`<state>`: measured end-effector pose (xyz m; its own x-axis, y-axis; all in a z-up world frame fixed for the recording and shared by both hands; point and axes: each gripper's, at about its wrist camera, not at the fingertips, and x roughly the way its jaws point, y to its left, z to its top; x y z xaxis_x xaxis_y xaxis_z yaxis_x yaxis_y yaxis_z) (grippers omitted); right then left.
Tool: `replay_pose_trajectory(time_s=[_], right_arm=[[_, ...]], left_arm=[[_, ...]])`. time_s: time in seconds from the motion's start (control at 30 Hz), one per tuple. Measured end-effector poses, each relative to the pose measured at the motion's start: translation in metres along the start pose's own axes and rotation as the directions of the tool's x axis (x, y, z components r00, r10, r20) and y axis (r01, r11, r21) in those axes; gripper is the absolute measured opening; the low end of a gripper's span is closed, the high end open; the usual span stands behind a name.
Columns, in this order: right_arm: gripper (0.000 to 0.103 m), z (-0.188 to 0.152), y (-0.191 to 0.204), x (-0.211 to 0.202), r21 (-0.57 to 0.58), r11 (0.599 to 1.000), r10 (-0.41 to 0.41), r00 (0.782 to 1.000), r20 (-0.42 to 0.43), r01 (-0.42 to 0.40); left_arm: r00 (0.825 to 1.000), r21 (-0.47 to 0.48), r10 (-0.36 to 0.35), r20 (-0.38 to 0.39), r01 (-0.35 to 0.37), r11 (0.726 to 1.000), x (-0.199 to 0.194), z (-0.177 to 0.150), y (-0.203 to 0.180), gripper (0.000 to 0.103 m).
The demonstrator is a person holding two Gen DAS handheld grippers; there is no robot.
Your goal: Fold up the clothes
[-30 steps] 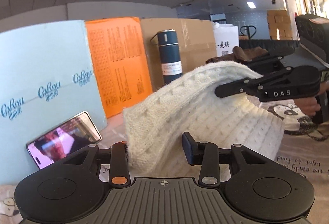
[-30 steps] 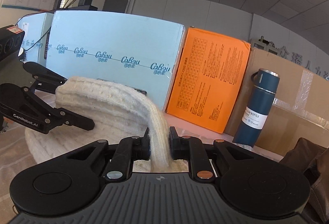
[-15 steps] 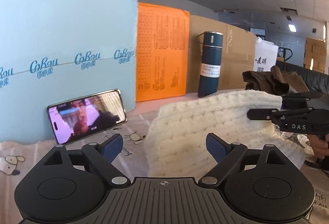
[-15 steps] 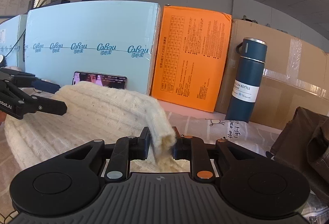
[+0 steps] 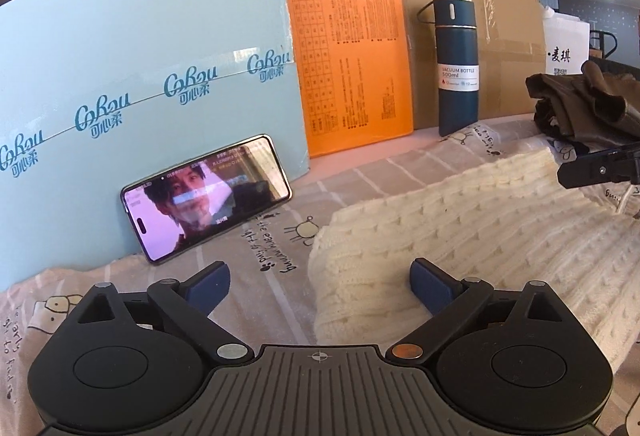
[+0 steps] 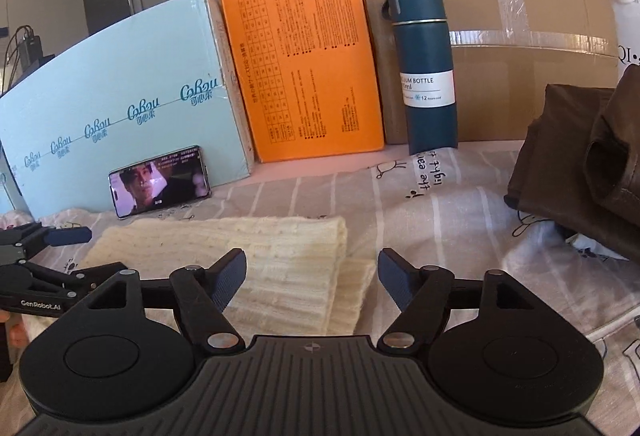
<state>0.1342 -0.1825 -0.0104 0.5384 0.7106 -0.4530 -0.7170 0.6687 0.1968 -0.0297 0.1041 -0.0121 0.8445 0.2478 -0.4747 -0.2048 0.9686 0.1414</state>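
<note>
I see both grippers, left [image 5: 320,286] and right [image 6: 312,276], just opened, jaws apart; the sweater [image 6: 256,256] lies folded mid-tabletop [image 6: 460,220] on printed cloth, boxes [image 6: 120,108] along the back edge.

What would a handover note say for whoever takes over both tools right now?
Left tool: open, jaws just widened, nothing held; the sweater's near edge lies between them.
Right tool: open, jaws just released the knit; the folded edge lies under the gap.
Sweater: cream knit, lying folded on the printed sheet, in front of the phone and bottle.
Brown garment: heaped at the right, untouched.
Done: this fold laid down and let go.
Left: probably tidy or fold the sweater once more, then take the brown garment.
</note>
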Motion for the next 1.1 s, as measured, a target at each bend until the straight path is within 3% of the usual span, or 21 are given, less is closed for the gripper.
replay_pose_trajectory(time_s=[0.1,0.17,0.33,0.47,0.73,0.83,0.97,1.1], right_arm=[[0.078,-0.003,0.006,0.003,-0.022,0.999,-0.038,0.999,-0.019,0.037],[0.079,-0.004,0.005,0.005,-0.017,0.999,-0.045,0.998,-0.034,0.045],[0.08,-0.005,-0.01,0.018,0.117,0.993,0.011,0.993,-0.118,0.003],[0.081,-0.007,-0.018,0.023,0.203,0.979,0.056,0.989,-0.14,-0.027],[0.084,-0.007,-0.018,0.022,0.201,0.979,0.067,0.989,-0.135,-0.039],[0.084,-0.008,-0.022,0.021,0.222,0.974,0.072,0.988,-0.137,-0.041],[0.085,-0.008,-0.028,0.021,0.255,0.965,0.094,0.987,-0.133,-0.058],[0.088,-0.009,-0.031,0.022,0.281,0.957,0.117,0.985,-0.125,-0.078]], left_arm=[[0.999,-0.016,-0.036,0.006,0.037,0.999,0.002,0.002,-0.001,0.097],[0.995,-0.05,-0.102,0.009,0.102,0.993,0.005,0.004,0.001,0.097],[0.98,-0.047,-0.197,0.032,0.198,0.979,0.01,0.009,-0.008,0.096],[0.978,-0.026,-0.21,0.003,0.21,0.977,0.018,0.011,-0.014,0.097],[0.969,-0.233,-0.248,0.017,0.245,0.941,0.0,0.015,0.02,0.098],[0.967,-0.373,-0.256,-0.01,0.234,0.898,-0.011,0.014,0.038,0.099],[0.959,-0.559,-0.283,-0.028,0.22,0.8,-0.031,-0.004,0.059,0.099],[0.948,-0.676,-0.318,-0.025,0.218,0.704,-0.054,-0.026,0.065,0.101]])
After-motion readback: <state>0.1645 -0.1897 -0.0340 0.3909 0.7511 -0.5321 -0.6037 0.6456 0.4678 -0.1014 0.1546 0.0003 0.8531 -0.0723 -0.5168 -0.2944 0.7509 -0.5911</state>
